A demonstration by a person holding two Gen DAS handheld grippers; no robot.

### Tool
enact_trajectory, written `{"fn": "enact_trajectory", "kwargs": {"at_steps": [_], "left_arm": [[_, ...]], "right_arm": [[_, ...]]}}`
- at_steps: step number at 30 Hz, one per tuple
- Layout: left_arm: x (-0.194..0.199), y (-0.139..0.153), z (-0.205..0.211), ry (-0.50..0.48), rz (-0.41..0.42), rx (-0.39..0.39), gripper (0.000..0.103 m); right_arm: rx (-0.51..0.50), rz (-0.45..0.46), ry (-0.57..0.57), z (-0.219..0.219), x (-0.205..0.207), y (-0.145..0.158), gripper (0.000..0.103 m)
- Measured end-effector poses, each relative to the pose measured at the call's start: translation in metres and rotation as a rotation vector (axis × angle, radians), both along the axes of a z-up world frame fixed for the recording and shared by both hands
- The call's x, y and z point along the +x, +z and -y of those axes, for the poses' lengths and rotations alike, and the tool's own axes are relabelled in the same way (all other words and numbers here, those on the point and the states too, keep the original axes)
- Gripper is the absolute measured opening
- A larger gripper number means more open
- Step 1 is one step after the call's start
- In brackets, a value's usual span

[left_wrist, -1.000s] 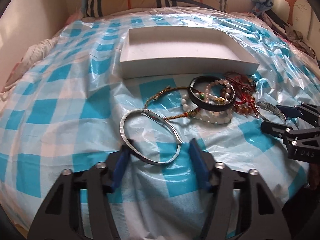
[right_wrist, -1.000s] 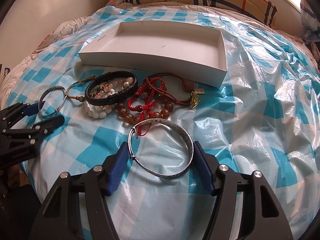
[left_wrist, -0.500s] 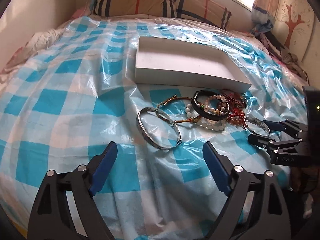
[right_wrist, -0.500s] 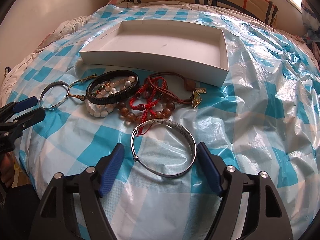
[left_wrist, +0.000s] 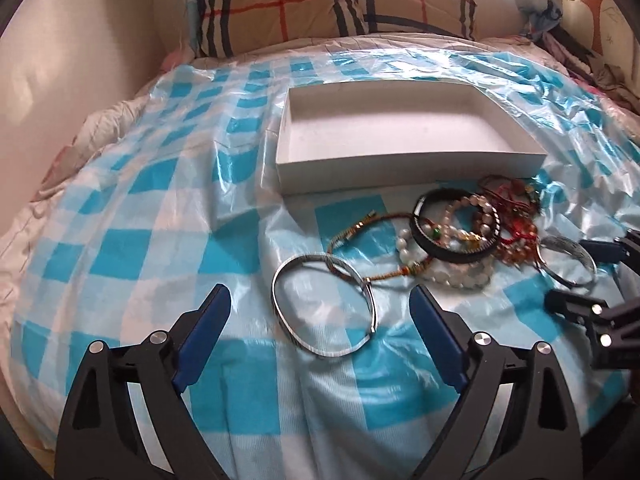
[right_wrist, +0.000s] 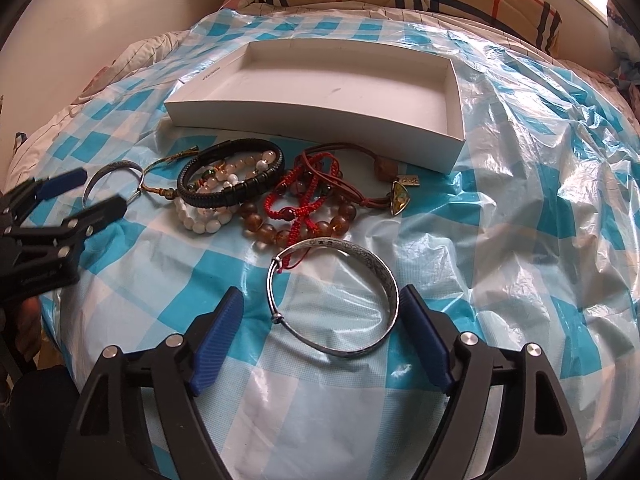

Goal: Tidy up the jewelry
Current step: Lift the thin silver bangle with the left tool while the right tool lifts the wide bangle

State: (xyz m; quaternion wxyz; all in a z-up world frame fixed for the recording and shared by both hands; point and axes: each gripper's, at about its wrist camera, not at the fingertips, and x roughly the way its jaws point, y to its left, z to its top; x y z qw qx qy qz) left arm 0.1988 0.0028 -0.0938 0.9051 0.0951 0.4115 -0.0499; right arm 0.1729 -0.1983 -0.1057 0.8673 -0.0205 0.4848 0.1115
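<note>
The left gripper (left_wrist: 320, 312) is standing with its jaws spread wide, having just been opening; a second ago its blue pads were pressing both sides of the flat silver bangle (left_wrist: 325, 305), and now they are sitting clear of it on either side, so the bangle is lying released on the blue-and-white checked plastic sheet (left_wrist: 160, 216). The bangle is resting between the pads, its far edge overlapping the thin gold cord bracelet (left_wrist: 352, 232).

The right gripper (right_wrist: 322, 312) is likewise opening further. Its pads were closer in on the engraved silver bangle (right_wrist: 334, 298) a second ago; now the left pad is standing clearly apart from it, while the right pad is just beside the rim, and whether it is touching I cannot tell. That bangle is lying flat on the sheet, a red thread at its far edge.

Beyond both bangles the heap is lying where it was: a black woven bracelet (right_wrist: 232, 178) over white beads (right_wrist: 204, 220), amber beads (right_wrist: 280, 228), and red knotted cords (right_wrist: 304, 196). The white shallow box (right_wrist: 320, 120) is sitting behind the heap, nothing in it, with a plaid pillow (left_wrist: 336, 12) at the head of the bed.
</note>
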Motion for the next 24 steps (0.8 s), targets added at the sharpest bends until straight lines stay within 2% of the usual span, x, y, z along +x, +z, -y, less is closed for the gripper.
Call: {"fn": "enact_trajectory", "kwargs": {"at_steps": [5, 7, 9, 12, 15, 24], "left_arm": [[0.012, -0.015, 0.002, -0.014, -0.036, 0.002, 0.084], [0.013, -0.016, 0.002, -0.023, -0.040, -0.019, 0.075], [0.013, -0.017, 0.001, -0.029, -0.045, -0.037, 0.062], [0.014, -0.017, -0.001, -0.025, -0.042, -0.044, 0.052], [0.012, -0.017, -0.004, -0.025, -0.041, -0.059, 0.051], [-0.001, -0.011, -0.014, -0.041, -0.038, -0.115, 0.051]], "right_arm": [[-0.010, -0.002, 0.001, -0.002, 0.000, -0.001, 0.077], [-0.013, -0.002, 0.002, -0.003, -0.001, -0.001, 0.077], [-0.012, 0.000, 0.002, -0.003, -0.001, -0.001, 0.077], [-0.014, 0.004, 0.007, -0.004, -0.001, 0.000, 0.074], [-0.022, 0.016, 0.014, -0.007, -0.003, 0.002, 0.064], [-0.016, 0.032, 0.005, -0.005, -0.006, 0.006, 0.063]]}}
